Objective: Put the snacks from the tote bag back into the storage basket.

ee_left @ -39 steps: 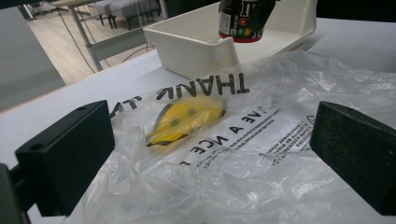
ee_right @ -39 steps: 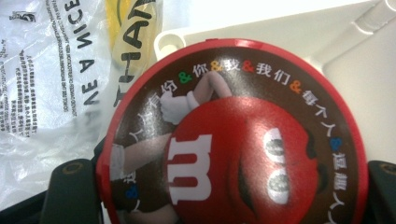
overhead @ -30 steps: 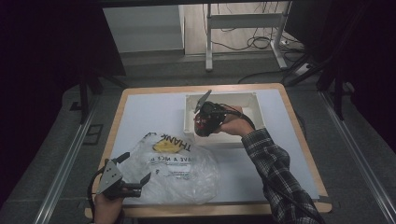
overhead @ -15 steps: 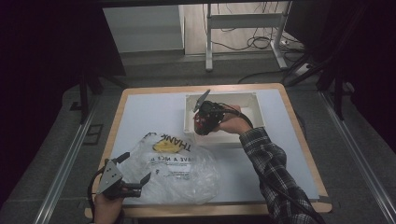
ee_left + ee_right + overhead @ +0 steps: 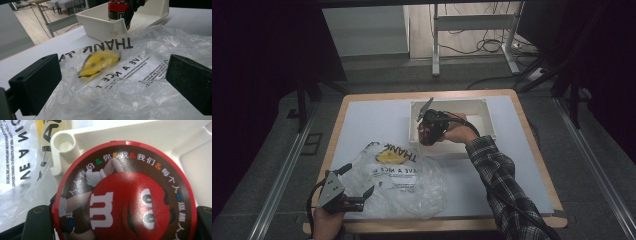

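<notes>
The right gripper (image 5: pixel 424 131) was clamped on a red-lidded candy jar (image 5: pixel 125 195), held over the near left corner of the white bin (image 5: pixel 484 112). The left gripper (image 5: pixel 357 192) stood with jaws wide apart, nothing pressed between them, over the near edge of the clear plastic bag (image 5: pixel 404 182), which lay on the table just in front of the bin.

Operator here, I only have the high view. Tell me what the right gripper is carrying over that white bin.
Observer: The right gripper is shut on a round candy container with a red cartoon character on its lid.
Operator: Give me its position against the white bin.
Observer: It hangs by the bin's near corner post, beside the plastic bag.
Operator: Report the left gripper.
Observer: Its jaws stand open, with the bag's crumpled film between them.
</notes>
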Demonstrator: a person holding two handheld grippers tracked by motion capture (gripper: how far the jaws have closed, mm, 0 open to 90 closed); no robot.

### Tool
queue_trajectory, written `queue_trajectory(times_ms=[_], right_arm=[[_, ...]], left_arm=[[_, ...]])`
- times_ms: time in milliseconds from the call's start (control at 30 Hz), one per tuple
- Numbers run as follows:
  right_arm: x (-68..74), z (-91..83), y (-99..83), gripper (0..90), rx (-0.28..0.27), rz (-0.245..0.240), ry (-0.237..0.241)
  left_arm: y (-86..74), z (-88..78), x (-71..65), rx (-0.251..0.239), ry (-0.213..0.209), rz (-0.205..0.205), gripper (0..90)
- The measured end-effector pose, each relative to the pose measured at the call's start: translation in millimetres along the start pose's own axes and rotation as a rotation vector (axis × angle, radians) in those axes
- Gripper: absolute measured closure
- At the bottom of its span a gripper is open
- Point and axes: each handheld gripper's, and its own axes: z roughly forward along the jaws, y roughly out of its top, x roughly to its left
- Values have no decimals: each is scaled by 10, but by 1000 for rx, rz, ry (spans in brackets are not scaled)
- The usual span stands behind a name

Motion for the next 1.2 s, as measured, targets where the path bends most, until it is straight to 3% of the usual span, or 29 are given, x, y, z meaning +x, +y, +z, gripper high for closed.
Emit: queue_trajectory(times_ms=[1200], right_arm=[[-120, 374, 5, 257, 27, -8, 15]], left_arm=[[-2, -20, 18, -17, 9, -16, 0]])
